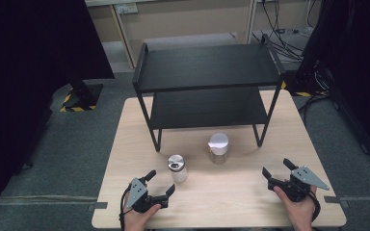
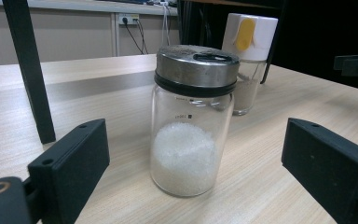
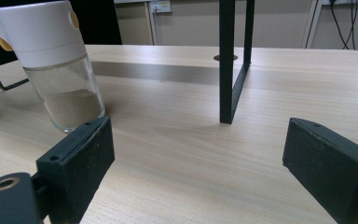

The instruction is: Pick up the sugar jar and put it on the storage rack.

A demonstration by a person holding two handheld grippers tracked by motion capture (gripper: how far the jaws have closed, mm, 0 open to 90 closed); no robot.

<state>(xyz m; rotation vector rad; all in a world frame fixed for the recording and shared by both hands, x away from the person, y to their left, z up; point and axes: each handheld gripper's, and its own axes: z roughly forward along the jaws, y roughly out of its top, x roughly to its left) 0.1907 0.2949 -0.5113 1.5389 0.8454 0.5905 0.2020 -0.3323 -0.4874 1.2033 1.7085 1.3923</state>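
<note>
A glass shaker with a metal lid [image 1: 177, 168] [image 2: 192, 121], part full of white grains, stands on the wooden table [image 1: 231, 192]. My left gripper [image 1: 160, 183] [image 2: 196, 168] is open just in front of it, its jaws wide on either side, not touching. A glass jar with a white cap [image 1: 218, 147] [image 2: 249, 60] [image 3: 58, 65] holds tan powder and stands farther back, near the rack. My right gripper [image 1: 277, 170] [image 3: 198, 163] is open near the table's right front, with the white-capped jar ahead to its left.
A black two-shelf metal rack [image 1: 207, 67] stands on the far half of the table; one of its legs [image 3: 233, 60] rises ahead of my right gripper. Bare tabletop lies between the two grippers. Cables lie on the floor at the back right.
</note>
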